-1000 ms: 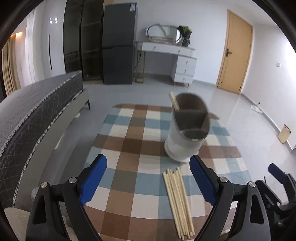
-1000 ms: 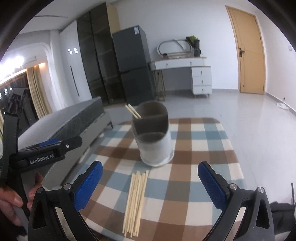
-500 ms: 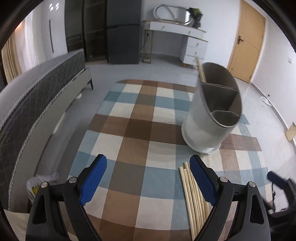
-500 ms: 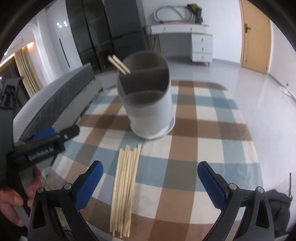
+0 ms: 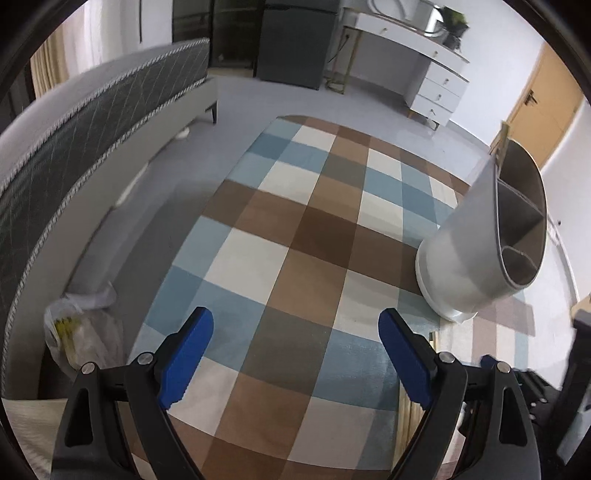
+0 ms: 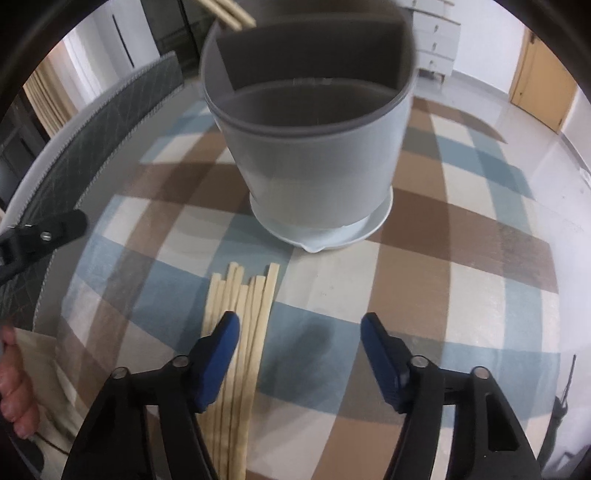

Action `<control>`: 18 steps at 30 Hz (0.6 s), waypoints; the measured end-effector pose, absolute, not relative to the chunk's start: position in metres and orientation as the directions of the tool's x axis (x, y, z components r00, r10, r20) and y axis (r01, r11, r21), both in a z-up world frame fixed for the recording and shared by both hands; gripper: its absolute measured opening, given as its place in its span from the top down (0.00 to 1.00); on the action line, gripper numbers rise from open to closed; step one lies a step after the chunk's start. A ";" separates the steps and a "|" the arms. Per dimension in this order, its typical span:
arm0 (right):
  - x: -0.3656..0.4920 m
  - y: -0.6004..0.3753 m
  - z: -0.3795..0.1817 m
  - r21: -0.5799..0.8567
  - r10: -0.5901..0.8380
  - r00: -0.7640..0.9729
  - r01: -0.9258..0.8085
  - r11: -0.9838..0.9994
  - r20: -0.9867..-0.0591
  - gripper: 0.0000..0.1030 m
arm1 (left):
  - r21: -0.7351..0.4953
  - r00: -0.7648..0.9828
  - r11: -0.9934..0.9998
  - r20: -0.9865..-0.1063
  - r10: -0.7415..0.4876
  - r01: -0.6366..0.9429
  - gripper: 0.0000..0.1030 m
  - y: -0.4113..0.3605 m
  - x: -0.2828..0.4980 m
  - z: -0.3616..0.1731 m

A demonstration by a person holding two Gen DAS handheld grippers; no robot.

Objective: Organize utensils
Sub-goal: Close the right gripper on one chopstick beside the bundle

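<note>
A grey divided utensil holder [image 6: 314, 140] stands on the checked tablecloth, with chopsticks [image 6: 227, 11] in its back left compartment. A bundle of several loose wooden chopsticks [image 6: 243, 325] lies flat in front of it. My right gripper [image 6: 301, 354] is open and empty, low over the cloth, its left finger just over the bundle. My left gripper [image 5: 295, 354] is open and empty over bare cloth; the holder [image 5: 487, 243] is to its right and the bundle [image 5: 406, 417] shows behind its right finger.
The table [image 5: 258, 236] has a brown, blue and cream checked cloth. A grey quilted bed [image 5: 85, 122] runs along the left side, with a plastic bag [image 5: 77, 339] on the floor by it. The left gripper's body [image 6: 40, 232] shows at left in the right wrist view.
Both grippers have moved forward and down toward the table. The right gripper has narrowed a little and now sits over the chopstick bundle. The left gripper has swung left, away from the holder.
</note>
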State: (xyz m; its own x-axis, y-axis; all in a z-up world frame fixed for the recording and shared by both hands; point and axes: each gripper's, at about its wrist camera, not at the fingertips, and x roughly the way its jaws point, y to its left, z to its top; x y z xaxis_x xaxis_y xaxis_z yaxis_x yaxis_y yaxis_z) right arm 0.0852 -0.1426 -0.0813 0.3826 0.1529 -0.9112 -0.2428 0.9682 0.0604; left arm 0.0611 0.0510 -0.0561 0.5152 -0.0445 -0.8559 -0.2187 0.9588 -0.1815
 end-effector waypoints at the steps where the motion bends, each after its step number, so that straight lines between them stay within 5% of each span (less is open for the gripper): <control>1: 0.088 -0.142 -0.083 0.058 0.150 0.375 -0.246 0.968 -0.915 0.44 | -0.183 0.510 0.957 -0.859 -0.044 -0.226 0.15 0.052 0.061 -0.057; 14: 0.095 -0.128 -0.097 0.005 0.094 0.294 -0.293 0.956 -0.951 0.76 | -0.201 0.507 0.954 -0.860 -0.062 -0.223 0.15 0.055 0.065 -0.051; 18: 0.094 -0.129 -0.097 0.007 0.098 0.287 -0.302 0.953 -0.953 0.77 | -0.213 0.501 0.949 -0.862 -0.071 -0.232 0.15 0.057 0.066 -0.052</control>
